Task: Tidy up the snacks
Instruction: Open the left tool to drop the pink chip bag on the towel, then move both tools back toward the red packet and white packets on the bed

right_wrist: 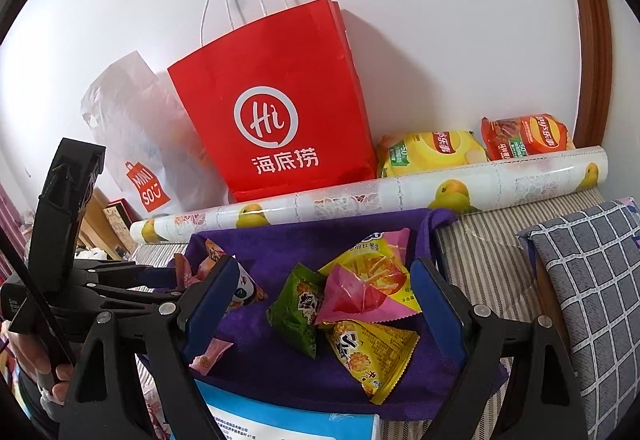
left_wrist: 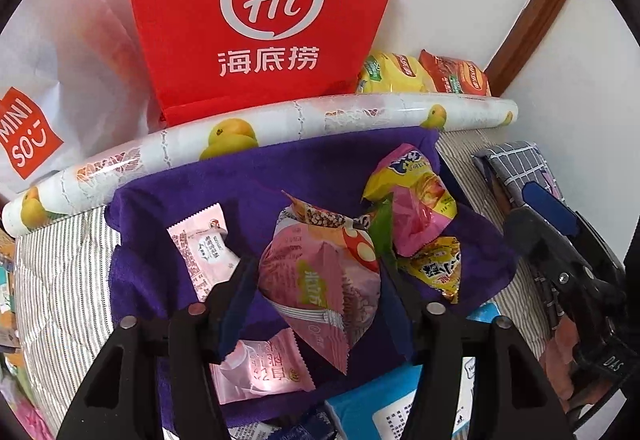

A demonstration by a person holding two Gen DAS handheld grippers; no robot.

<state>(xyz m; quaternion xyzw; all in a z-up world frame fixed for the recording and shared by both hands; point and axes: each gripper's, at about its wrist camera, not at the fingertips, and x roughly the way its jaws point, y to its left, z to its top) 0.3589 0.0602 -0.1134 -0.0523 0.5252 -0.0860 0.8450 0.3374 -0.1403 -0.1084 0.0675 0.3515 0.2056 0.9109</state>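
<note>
A purple cloth bag [left_wrist: 256, 176] lies open on the striped bed and holds several snack packets. My left gripper [left_wrist: 320, 280] is shut on a pink snack packet [left_wrist: 316, 280] and holds it over the bag. Pink flat packets [left_wrist: 200, 252] lie to its left, and a yellow-pink packet [left_wrist: 412, 200] and a yellow packet [left_wrist: 436, 268] to its right. My right gripper [right_wrist: 320, 280] is open and empty above a green packet [right_wrist: 296, 308], a yellow-pink packet [right_wrist: 372, 280] and a yellow packet [right_wrist: 368, 352] in the bag [right_wrist: 280, 244]. The left gripper shows at the left of the right wrist view [right_wrist: 160, 280].
A red paper bag [right_wrist: 276, 120] and a white Miniso plastic bag [right_wrist: 136, 144] stand against the wall. Two chip bags [right_wrist: 432, 152] lie behind a fruit-print roll [right_wrist: 380, 192]. A checked pillow [right_wrist: 592, 280] lies at right. A blue-white box [right_wrist: 288, 420] sits near me.
</note>
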